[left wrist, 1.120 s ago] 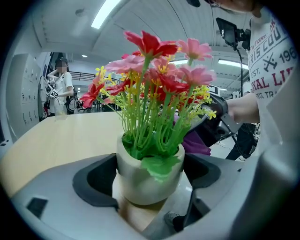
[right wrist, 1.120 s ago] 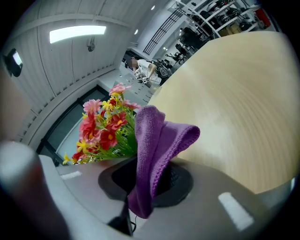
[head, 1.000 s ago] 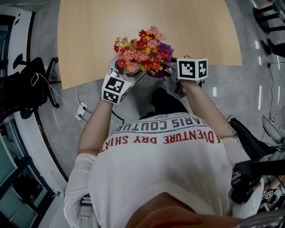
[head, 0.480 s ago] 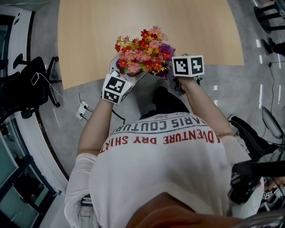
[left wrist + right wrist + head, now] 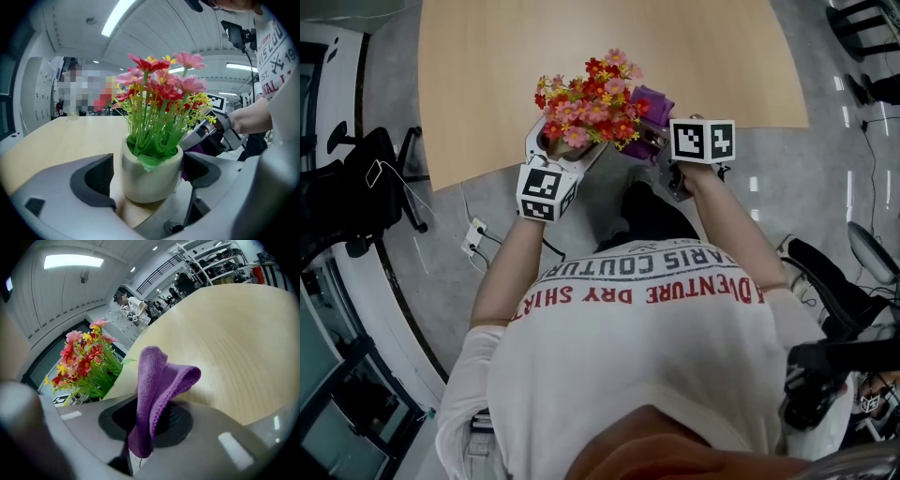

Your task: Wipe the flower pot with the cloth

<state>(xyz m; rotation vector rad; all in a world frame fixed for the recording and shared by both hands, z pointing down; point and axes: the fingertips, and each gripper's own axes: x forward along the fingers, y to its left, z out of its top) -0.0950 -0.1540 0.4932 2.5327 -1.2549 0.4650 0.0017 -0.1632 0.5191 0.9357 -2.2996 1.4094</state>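
Observation:
A pale round flower pot (image 5: 150, 178) full of red, pink and yellow artificial flowers (image 5: 591, 98) sits between the wide-set jaws of my left gripper (image 5: 147, 173), which grips it by the sides at the near edge of the wooden table (image 5: 581, 37). In the head view the blooms hide most of the pot, and the left gripper (image 5: 564, 145) sits just under them. My right gripper (image 5: 147, 423) is shut on a folded purple cloth (image 5: 157, 380) that sticks up out of its jaws. In the head view the right gripper (image 5: 654, 139) holds the cloth (image 5: 652, 98) just right of the flowers.
The table's curved near edge runs just under both grippers, with grey floor below. A dark office chair (image 5: 356, 187) and a power strip with cables (image 5: 473, 234) lie to the left. More chairs stand at the far right (image 5: 862, 272). My right gripper (image 5: 220, 131) shows behind the pot.
The flowers have tipped a little up and to the left. The right gripper has shifted slightly, and more of the purple cloth now shows beside the blooms.

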